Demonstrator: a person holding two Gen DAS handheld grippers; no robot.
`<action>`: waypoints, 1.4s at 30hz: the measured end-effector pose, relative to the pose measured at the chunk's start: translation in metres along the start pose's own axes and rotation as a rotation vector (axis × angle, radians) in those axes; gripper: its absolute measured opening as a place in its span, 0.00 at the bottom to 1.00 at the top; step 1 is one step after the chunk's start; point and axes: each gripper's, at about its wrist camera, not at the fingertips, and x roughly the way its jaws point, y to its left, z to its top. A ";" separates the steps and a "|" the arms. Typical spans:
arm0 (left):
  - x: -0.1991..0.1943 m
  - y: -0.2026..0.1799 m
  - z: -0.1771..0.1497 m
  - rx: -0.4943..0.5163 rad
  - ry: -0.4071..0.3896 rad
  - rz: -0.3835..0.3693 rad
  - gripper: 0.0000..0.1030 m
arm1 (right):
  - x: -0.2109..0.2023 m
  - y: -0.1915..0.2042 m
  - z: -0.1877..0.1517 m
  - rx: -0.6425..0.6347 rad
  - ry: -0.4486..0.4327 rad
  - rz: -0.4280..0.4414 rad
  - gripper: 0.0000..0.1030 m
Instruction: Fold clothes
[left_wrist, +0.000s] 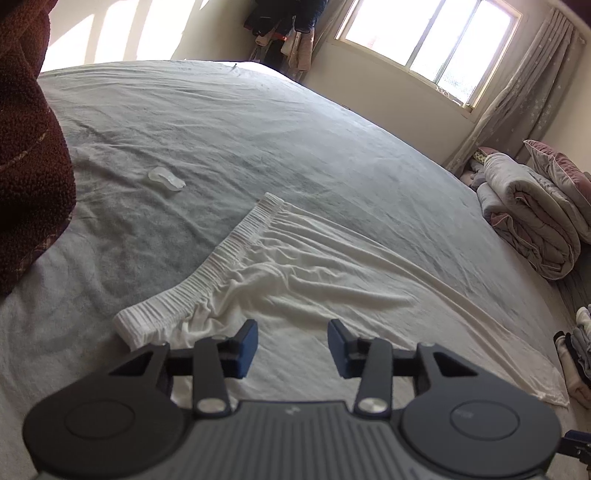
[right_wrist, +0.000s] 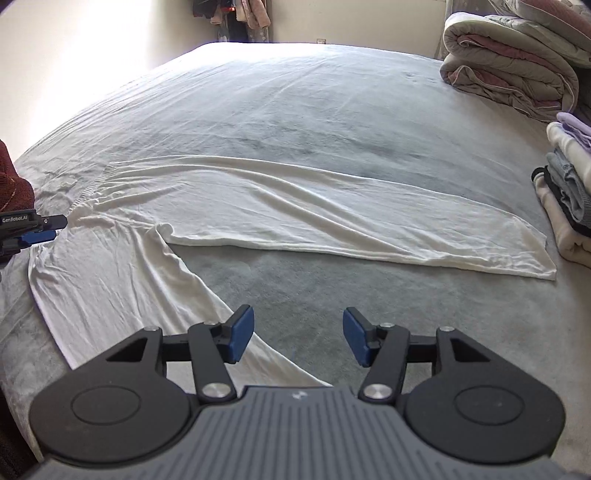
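White pants (right_wrist: 258, 206) lie flat on the bed (right_wrist: 295, 110), legs splayed apart, my left hand-held gripper (left_wrist: 292, 341) and right hand-held gripper (right_wrist: 298, 338) both released, so I'd guess one leg gets folded over the other.

Left claw (left_wrist: 292, 347), right claw (right_wrist: 298, 339): black linkages, blue pads, silver screws, ribbed grey housing.

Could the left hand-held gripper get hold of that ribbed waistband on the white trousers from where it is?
Probably yes. The left hand-held gripper is open and empty, and the waistband lies flat on the bed sheet just ahead and to its left, with nothing lying between them.
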 end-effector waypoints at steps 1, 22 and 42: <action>0.003 0.002 0.002 -0.007 0.002 -0.006 0.30 | 0.006 0.006 0.006 -0.013 -0.007 0.012 0.59; 0.054 0.039 0.025 -0.089 0.051 -0.057 0.00 | 0.125 0.079 0.109 -0.246 -0.058 0.114 0.70; 0.060 0.042 0.026 -0.098 0.057 -0.035 0.00 | 0.207 0.093 0.145 -0.279 -0.023 0.112 0.64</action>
